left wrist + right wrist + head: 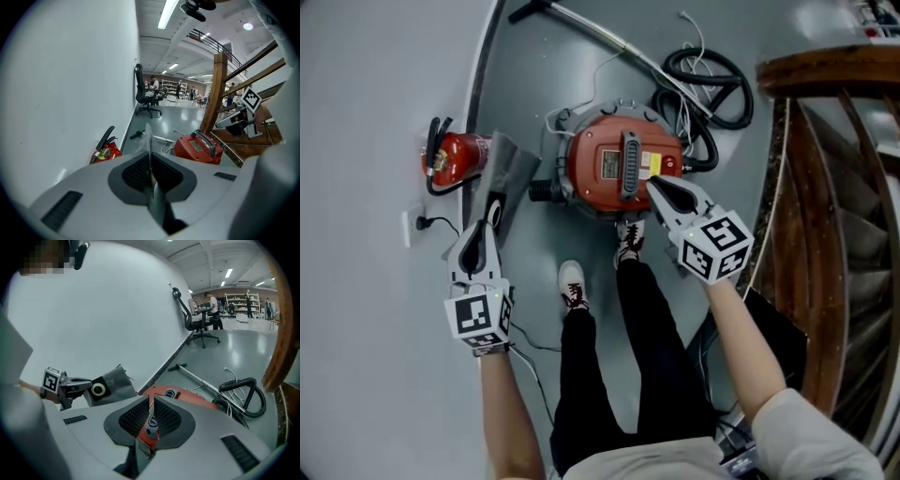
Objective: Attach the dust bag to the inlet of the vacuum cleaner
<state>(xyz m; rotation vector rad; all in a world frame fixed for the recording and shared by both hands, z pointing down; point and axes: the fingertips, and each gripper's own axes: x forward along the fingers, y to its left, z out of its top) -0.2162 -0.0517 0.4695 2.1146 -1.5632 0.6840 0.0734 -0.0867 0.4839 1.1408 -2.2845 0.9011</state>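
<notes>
In the head view the vacuum cleaner (pixel 623 173) sits at upper centre. The dust bag (pixel 511 173) is just left of it, and the fire extinguisher (pixel 455 157) is further left, against the wall (pixel 356 141). The hose (pixel 712 84) coils at the cleaner's upper right. The staircase (pixel 834 187) fills the right edge.

Bright and even, lit from ceiling strip lights (pixel 165 14). Pale sheen and reflections on the grey floor (pixel 243 343), far end. Only faint, soft shadows in the head view. Heavy fisheye bending and black vignetted corners in both gripper views; nearest foreground slightly soft, distance hazy.
</notes>
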